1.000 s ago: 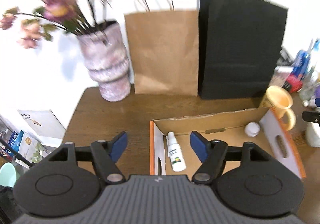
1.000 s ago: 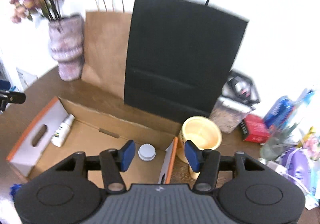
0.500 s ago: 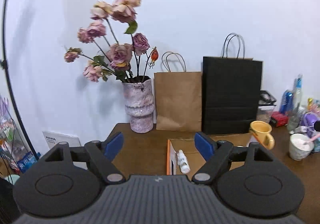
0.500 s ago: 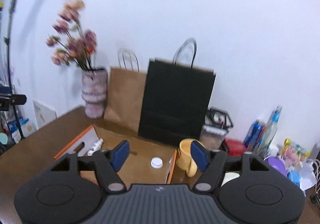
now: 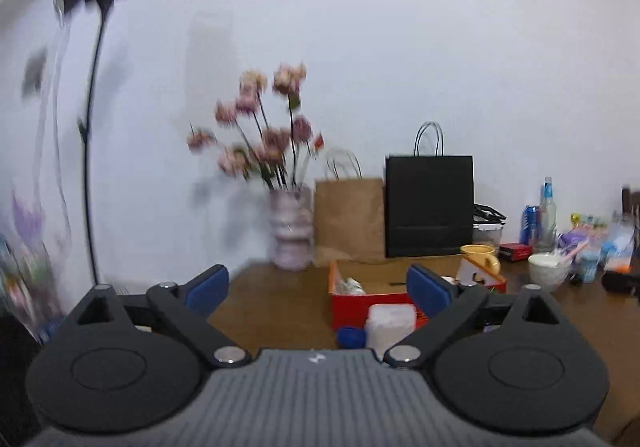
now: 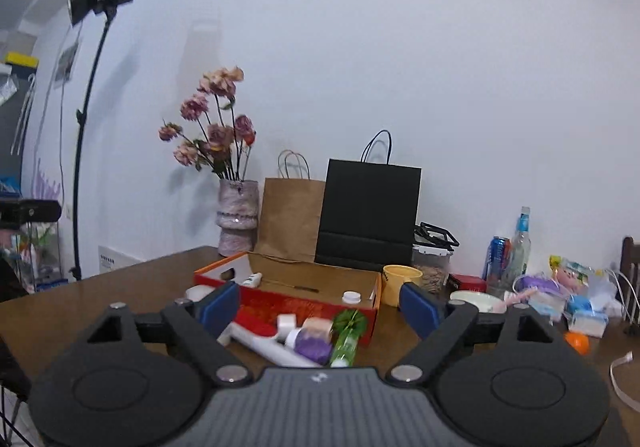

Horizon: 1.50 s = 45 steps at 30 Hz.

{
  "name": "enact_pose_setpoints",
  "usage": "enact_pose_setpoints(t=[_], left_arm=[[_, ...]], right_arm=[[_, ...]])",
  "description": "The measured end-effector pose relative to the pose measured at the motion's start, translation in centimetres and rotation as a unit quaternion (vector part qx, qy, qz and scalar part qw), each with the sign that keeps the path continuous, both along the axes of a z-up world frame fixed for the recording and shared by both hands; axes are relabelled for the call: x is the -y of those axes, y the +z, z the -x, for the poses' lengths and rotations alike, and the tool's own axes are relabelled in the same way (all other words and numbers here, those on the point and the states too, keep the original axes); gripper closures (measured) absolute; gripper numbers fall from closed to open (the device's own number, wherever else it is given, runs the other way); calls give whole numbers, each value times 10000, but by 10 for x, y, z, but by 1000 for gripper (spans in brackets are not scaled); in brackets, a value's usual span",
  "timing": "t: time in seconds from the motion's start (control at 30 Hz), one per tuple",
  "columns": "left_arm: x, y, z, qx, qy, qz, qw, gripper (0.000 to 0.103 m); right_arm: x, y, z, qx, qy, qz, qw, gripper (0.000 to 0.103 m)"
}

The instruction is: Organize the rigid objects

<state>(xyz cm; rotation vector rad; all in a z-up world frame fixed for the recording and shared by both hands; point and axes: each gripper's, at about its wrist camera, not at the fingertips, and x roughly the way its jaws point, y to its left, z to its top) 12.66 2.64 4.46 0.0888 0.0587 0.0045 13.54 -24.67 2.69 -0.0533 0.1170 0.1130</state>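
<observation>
Bottles point(image 6: 308, 343) crowd the box's point(image 6: 312, 305) six-o'clock wall; both grippers point(image 5: 318, 289) point(image 6: 318, 305), jaws just widened and empty, risk scattering them on approach.

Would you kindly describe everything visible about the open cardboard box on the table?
The cardboard box is shallow and open-topped, with plain brown insides and a red patterned outer front. Its left end flap, orange-edged with a handle cut-out, leans outward. It sits flat on the brown table, in front of two paper bags. Inside lie a small white bottle at the left and a white round cap at the right. A yellow mug stands by its right end; whether they touch is unclear.
</observation>
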Motion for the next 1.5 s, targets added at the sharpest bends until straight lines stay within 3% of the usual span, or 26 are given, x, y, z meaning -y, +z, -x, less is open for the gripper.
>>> enact_pose_setpoints(t=[0.07, 0.23, 0.33, 0.47, 0.63, 0.77, 0.83, 0.87, 0.93, 1.1, 1.17, 1.2, 1.33, 1.4, 1.43, 1.5], left_arm=[[3, -13, 23, 177, -8, -276, 9995, 1], [-1, -42, 49, -411, -372, 50, 9984, 0], [0, -48, 40, -575, -329, 13, 9978, 0], [-2, -49, 27, -698, -214, 106, 9973, 0], [0, -53, 3, -874, -274, 182, 9956, 0], [13, -51, -42, -920, -323, 234, 9950, 0], [22, -47, -77, -1023, -314, 274, 9939, 3], [25, -46, -93, -1030, -388, 304, 9935, 4], [33, -43, -131, -1069, -577, 363, 9919, 12], [53, -47, -215, -1629, -1133, 441, 9791, 13], [60, -54, -245, -1927, -1070, 407, 9746, 13], [62, -58, -255, -2008, -1014, 377, 9736, 15], [56, -73, -268, -2004, -1014, 513, 9731, 62], [50, -73, -259, -1897, -972, 416, 9761, 77], [45, -73, -252, -1866, -955, 381, 9770, 82], [35, -74, -240, -1842, -1020, 533, 9761, 82]], right_arm=[[-6, -14, 24, 67, -62, -165, 9998, 7], [-25, -52, 64, -60, 93, -130, 9999, 3], [-31, -52, 58, -134, 139, -27, 9998, 3], [-24, -52, 46, -256, 180, -472, 9984, 4], [-16, -57, 15, -670, 168, -600, 9958, 10], [-11, -59, -19, -908, 263, -725, 9929, 23], [-10, -59, -41, -1075, 309, -733, 9910, 38], [-9, -58, -51, -1110, 329, -737, 9905, 40], [-7, -55, -73, -1158, 341, -744, 9899, 42], [-4, -48, -129, -1143, 390, -849, 9890, 43], [-5, -49, -151, -1162, 386, -876, 9886, 43], [-5, -50, -158, -1182, 400, -893, 9882, 43], [-9, -61, -183, -1324, 464, -967, 9854, 43], [-12, -67, -189, -1438, 495, -1000, 9833, 43], [-13, -70, -191, -1490, 524, -1019, 9822, 43], [-17, -74, -193, -1563, 573, -1076, 9802, 43]])
